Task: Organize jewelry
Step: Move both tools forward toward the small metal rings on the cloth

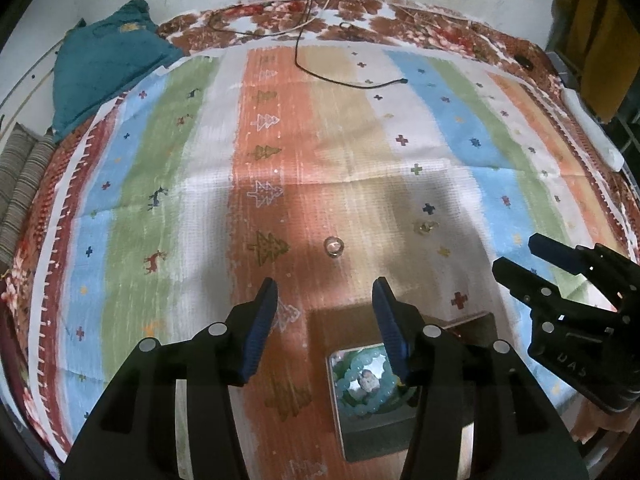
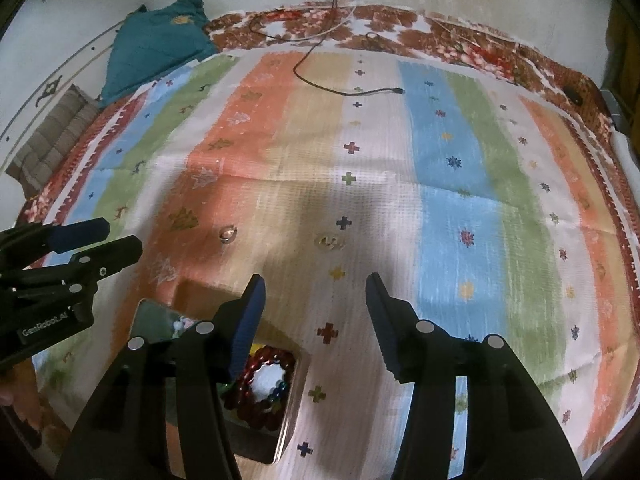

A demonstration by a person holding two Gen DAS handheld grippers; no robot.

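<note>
Two small pieces of jewelry lie on the striped cloth: a clear ring (image 1: pixel 334 247) (image 2: pixel 228 234) on the orange stripe and a pale glittery piece (image 1: pixel 425 226) (image 2: pixel 330 241) to its right. A metal tin (image 2: pixel 294 400) at the near edge holds a dark red bead bracelet (image 2: pixel 256 386). In the left wrist view a turquoise bead bracelet (image 1: pixel 360 388) shows in the tin (image 1: pixel 340 432). My left gripper (image 1: pixel 326 284) (image 2: pixel 120 236) hangs open just short of the ring, nothing between its fingers. My right gripper (image 2: pixel 315 280) (image 1: pixel 518 256) stands open just short of the glittery piece, also empty.
The striped cloth (image 1: pixel 280 140) covers a red floral bedspread (image 1: pixel 400 20). A black cable (image 1: pixel 352 82) trails across the far part. A teal cloth bundle (image 1: pixel 108 72) and a striped cushion (image 1: pixel 20 184) sit at the far left, and a white object (image 1: pixel 592 128) at the right edge.
</note>
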